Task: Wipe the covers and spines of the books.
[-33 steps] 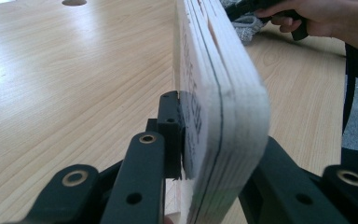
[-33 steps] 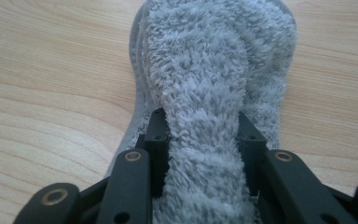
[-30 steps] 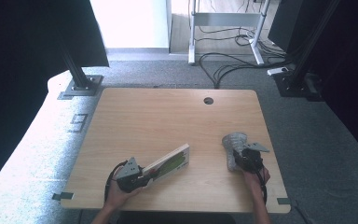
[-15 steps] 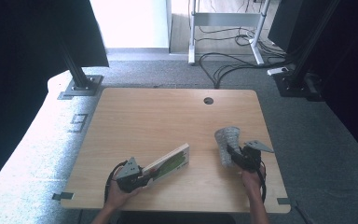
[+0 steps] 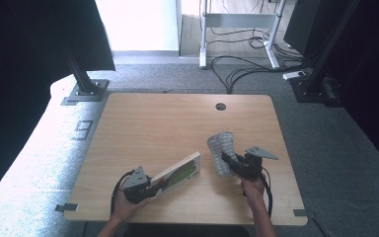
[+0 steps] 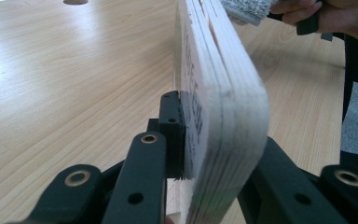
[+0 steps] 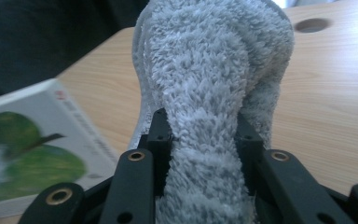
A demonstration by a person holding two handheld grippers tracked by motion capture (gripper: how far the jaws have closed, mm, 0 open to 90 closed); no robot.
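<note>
- The left claw is pinching a flat white box with a green picture on its face. In the left gripper view, the two black jaws press on both sides of the box at its near end.
- The box stands on its long edge, tilted, and points away from the left hand toward the middle of the light wooden desk.
- The right claw is pinching a fluffy grey cloth. In the right gripper view, the cloth is squeezed thin between the jaws and puffs out wide above them.
- The cloth is held up off the desk, just to the right of the far end of the box. The two are near each other, but I cannot tell if they touch.
- The right hand comes in from the bottom edge of the desk.
- A small round hole sits in the desk near its far edge, well apart from the box and the cloth.
</note>
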